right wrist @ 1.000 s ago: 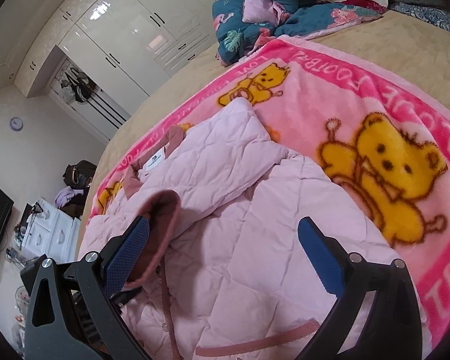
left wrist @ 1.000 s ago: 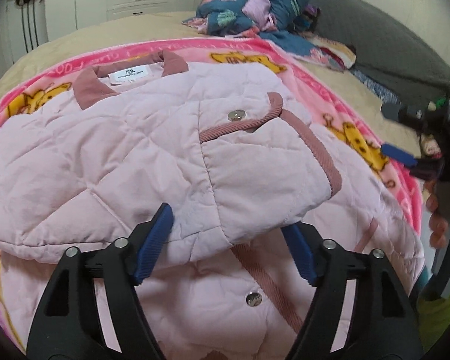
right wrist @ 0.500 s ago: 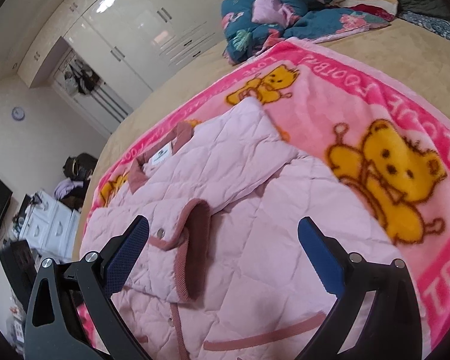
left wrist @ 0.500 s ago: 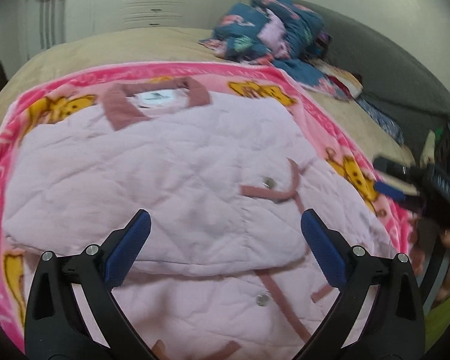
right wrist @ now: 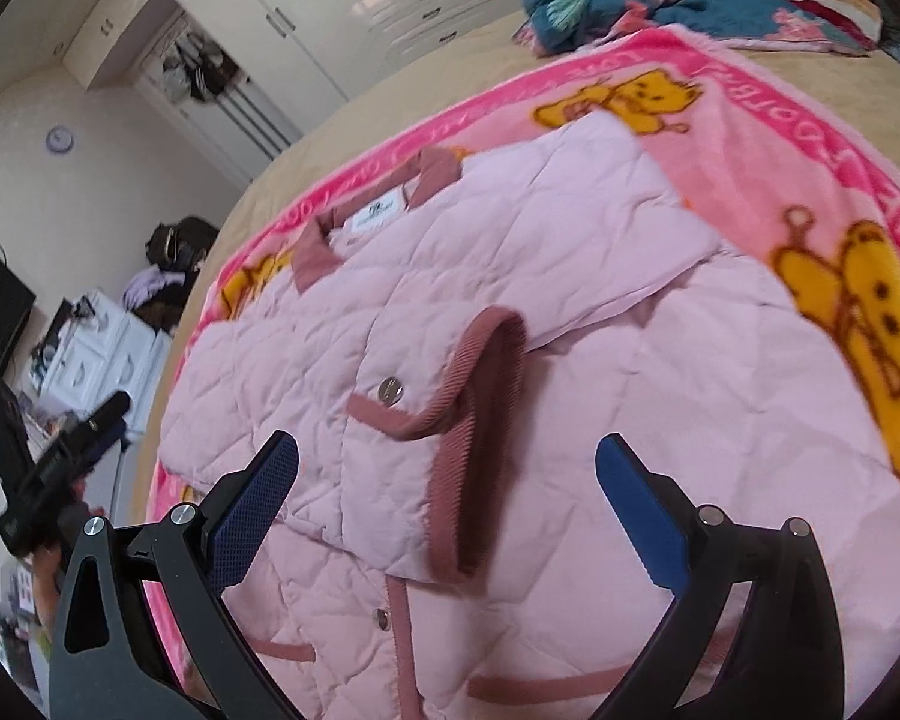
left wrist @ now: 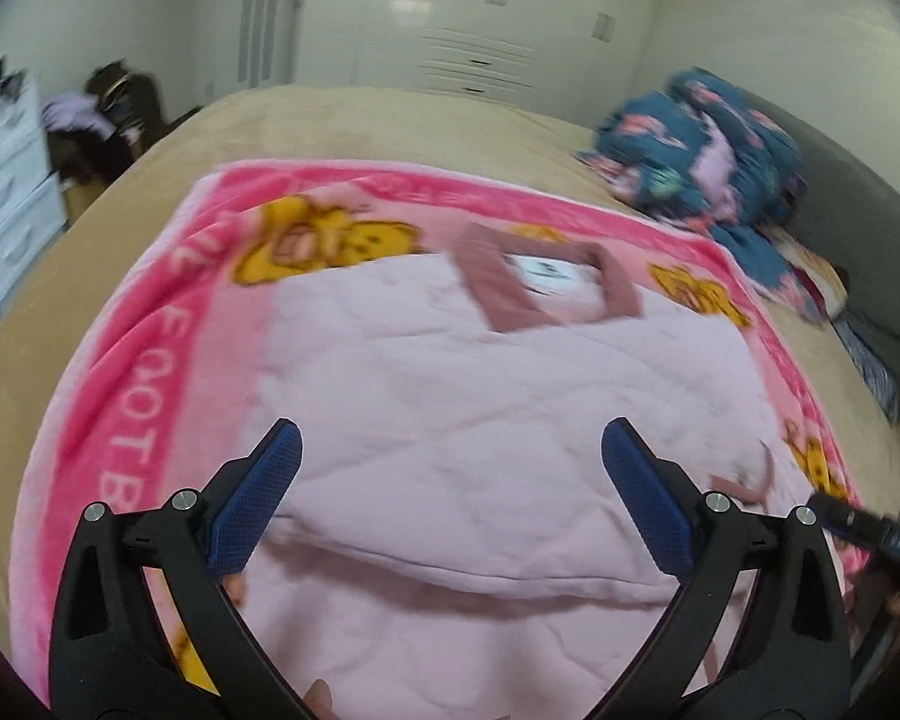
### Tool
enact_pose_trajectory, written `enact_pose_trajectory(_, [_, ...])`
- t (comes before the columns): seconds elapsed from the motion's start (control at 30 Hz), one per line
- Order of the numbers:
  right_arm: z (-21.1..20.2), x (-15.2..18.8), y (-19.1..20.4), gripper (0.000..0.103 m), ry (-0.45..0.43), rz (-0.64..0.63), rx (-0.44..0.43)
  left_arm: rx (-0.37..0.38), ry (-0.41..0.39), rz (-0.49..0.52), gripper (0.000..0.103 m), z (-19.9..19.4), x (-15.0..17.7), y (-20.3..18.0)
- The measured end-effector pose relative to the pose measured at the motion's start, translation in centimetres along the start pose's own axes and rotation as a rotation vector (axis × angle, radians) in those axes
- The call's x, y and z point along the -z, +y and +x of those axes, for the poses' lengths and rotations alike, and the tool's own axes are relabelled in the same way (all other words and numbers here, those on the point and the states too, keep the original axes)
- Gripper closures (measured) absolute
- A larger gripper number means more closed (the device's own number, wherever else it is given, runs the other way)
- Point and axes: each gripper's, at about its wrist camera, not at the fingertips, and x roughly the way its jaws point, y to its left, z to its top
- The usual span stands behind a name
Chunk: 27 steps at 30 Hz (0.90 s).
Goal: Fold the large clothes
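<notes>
Both grippers, left gripper [left wrist: 450,456] and right gripper [right wrist: 447,468], stood wide open and empty above the pink jacket [right wrist: 510,360], which lay on the blanket [right wrist: 750,138], collar [right wrist: 366,210] far, hem near; its folded sleeve [right wrist: 450,420] sat nearer the right one.

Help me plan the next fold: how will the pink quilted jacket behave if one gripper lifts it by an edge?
The jacket will probably drape rather than hold shape: its folded sleeve already lies limp across the body. The puffy quilting suggests it is bulky but light, and folds may spring open. On the fleecy blanket it will likely drag, not slide.
</notes>
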Motion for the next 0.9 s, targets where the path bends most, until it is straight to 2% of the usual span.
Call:
enact_pose_trajectory(0.1, [2.0, 0.0, 0.6, 0.004, 0.037, -0.004, 0.000, -0.016, -0.006, -0.078, 0.009, -0.1, -0.3, 2.9])
enact_pose_trajectory(0.3, [6.7, 0.7, 0.5, 0.004, 0.121, 0.028, -0.033, -0.085, -0.006, -0.150, 0.009, 0.1, -0.3, 6.5])
enact_pose_trajectory(0.33, [7.3, 1.0, 0.3, 0.007, 0.121, 0.035, -0.021, -0.086, -0.004, -0.158, 0.009, 0.2, -0.3, 6.9])
enact_pose_trajectory(0.37, [7.5, 1.1, 0.4, 0.024, 0.109, 0.027, -0.012, -0.086, -0.003, -0.164, 0.009, 0.2, -0.2, 7.2])
enact_pose_trajectory(0.47, [7.5, 1.1, 1.6, 0.062, 0.094, -0.073, -0.034, -0.089, -0.005, -0.174, 0.009, 0.3, -0.3, 7.7])
enact_pose_trajectory(0.57, [7.0, 0.7, 3.2, 0.079, 0.088, -0.186, -0.042, -0.079, -0.005, -0.181, 0.009, 0.5, -0.2, 7.6])
enact_pose_trajectory(0.67, [5.7, -0.5, 4.5, 0.084, 0.051, -0.267, -0.047, -0.059, -0.006, -0.186, 0.009, 0.8, -0.3, 7.2])
enact_pose_trajectory(0.9, [1.5, -5.6, 10.3, 0.086, -0.089, -0.574, 0.001, -0.025, 0.000, -0.141, 0.009, 1.8, -0.1, 5.1])
